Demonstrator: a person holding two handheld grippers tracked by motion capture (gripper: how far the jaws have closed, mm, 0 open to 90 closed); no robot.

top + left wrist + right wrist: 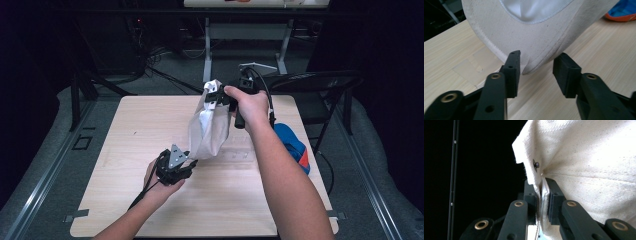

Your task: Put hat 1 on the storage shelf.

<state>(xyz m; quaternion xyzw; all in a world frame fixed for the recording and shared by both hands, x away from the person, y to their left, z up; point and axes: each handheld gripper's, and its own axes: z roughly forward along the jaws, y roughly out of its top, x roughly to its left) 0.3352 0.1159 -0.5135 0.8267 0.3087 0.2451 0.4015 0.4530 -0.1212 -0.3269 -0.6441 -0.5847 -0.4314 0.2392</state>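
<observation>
Cream canvas bag [207, 127] held up over the pale wooden worktop [125, 150]: one grip made, the second not yet.

The right gripper [541, 197] is clamped on the bag's top edge. The left gripper [536, 71] has its jaws apart, the bag's bottom corner hanging between them, seemingly unpinched.

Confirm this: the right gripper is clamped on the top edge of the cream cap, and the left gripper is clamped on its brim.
Not quite. The right gripper is clamped on the cream cap, but the left gripper is open: in the left gripper view the cap's lower edge lies between its jaws with a gap at both pads.
</observation>
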